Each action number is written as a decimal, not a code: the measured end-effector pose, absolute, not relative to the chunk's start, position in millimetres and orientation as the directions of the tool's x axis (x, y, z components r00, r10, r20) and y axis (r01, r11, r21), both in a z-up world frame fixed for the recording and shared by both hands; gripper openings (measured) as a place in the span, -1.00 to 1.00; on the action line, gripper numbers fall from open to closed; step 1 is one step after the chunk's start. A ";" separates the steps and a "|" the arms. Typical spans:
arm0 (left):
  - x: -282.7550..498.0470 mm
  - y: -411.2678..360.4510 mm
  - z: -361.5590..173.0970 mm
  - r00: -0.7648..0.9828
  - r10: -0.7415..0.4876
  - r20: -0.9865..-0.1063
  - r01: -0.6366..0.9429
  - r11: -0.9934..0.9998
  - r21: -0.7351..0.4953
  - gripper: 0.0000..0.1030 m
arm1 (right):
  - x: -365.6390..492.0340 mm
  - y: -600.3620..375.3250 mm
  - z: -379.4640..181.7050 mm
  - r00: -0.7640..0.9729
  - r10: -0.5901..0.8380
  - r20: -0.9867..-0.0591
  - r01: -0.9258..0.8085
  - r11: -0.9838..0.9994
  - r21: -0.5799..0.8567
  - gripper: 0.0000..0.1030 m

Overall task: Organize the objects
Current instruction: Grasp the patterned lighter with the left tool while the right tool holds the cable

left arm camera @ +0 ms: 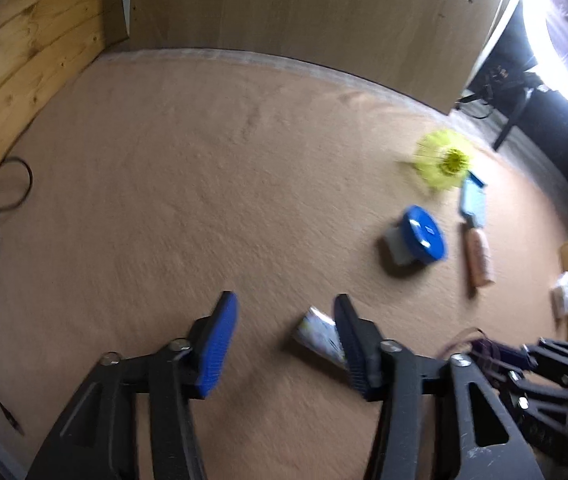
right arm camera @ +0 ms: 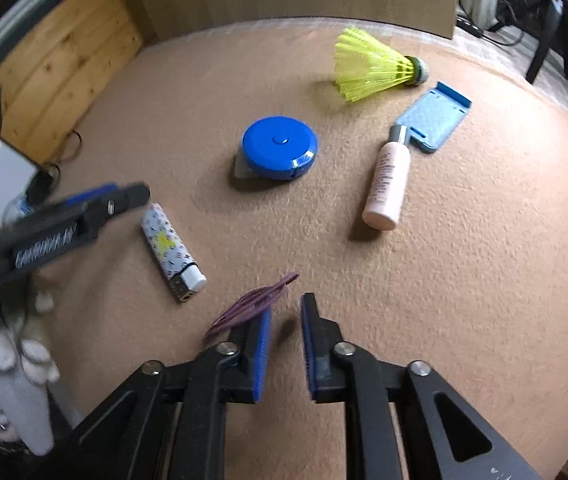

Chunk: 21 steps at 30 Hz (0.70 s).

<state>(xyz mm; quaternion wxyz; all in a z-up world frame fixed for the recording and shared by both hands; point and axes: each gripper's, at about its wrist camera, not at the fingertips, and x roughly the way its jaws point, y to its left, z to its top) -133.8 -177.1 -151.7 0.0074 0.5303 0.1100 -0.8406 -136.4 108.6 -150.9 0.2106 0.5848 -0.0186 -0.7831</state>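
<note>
Hairbands [right arm camera: 249,306], thin, limp and light, touch the right gripper's [right arm camera: 286,344] left pad, jaws apart; pinch the bundle mid-loop; left gripper [left arm camera: 284,344] gapes empty beside the lighter [right arm camera: 171,252].

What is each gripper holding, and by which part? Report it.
Nothing is held. Left gripper open beside the lighter; right gripper open, purple hair ties beside one finger.

Both wrist views steeply down, close, sharing tape measure [left arm camera: 418,240]
</note>
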 end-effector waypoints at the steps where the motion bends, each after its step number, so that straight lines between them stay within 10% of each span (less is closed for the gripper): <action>1: -128.4 -178.4 -150.8 -0.437 0.132 -0.890 0.136 -0.968 -0.210 0.24 | -134.6 114.8 -148.6 -0.236 -0.366 -0.900 0.297 -0.909 0.292 -0.35; 21: -136.4 -128.9 -169.5 -0.382 0.080 -0.921 -0.009 -0.997 -0.082 0.02 | -135.8 125.3 -155.9 -0.200 -0.412 -0.889 0.218 -0.903 0.370 -0.22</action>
